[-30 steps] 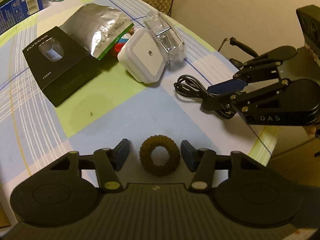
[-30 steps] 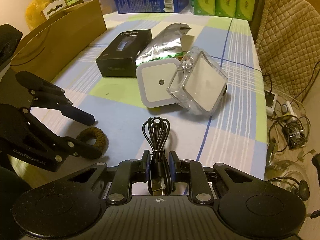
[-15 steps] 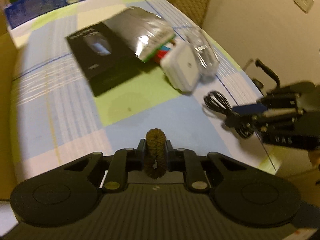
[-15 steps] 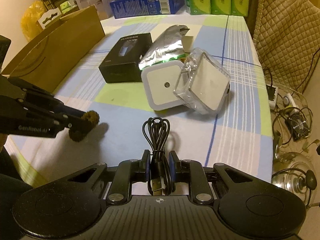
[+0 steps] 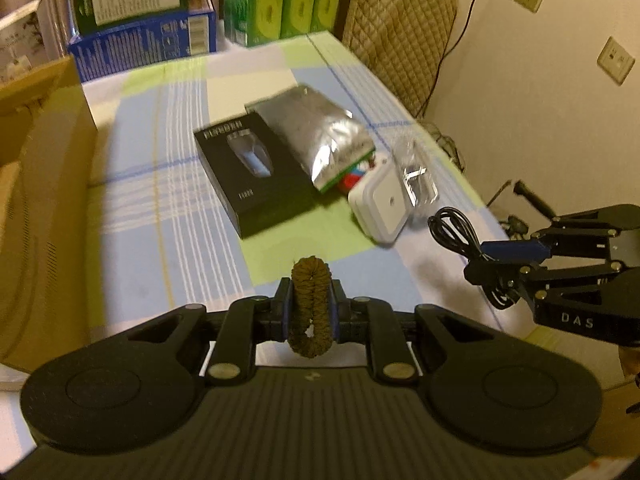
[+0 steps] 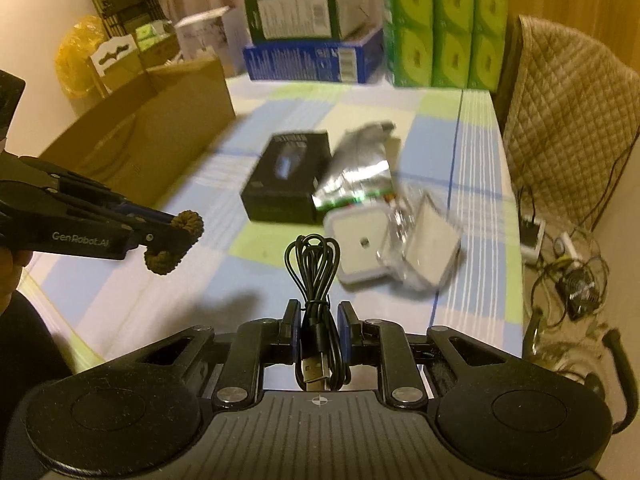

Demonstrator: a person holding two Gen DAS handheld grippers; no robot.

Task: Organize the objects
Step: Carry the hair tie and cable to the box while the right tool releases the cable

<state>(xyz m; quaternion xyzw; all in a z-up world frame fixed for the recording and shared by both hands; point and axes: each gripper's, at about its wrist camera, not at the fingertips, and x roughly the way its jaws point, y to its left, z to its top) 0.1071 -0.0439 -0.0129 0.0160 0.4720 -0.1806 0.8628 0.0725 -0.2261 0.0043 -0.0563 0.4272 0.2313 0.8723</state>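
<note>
the brown hair tie [image 5: 310, 308] that lay flat on the worktop [image 5: 160, 184] a second ago now stands pinched on edge in our left gripper [image 5: 310, 310], its jaws closed on it, lifted clear. our right gripper [image 6: 318, 330] keeps its jaws tight on the coiled black cable [image 6: 314, 280], also risen. both pickups look done; we judge the cardboard box [image 6: 148, 136] at left the likely destination.

Brown hair tie [image 5: 310, 306], coiled black cable [image 6: 316, 280]
</note>
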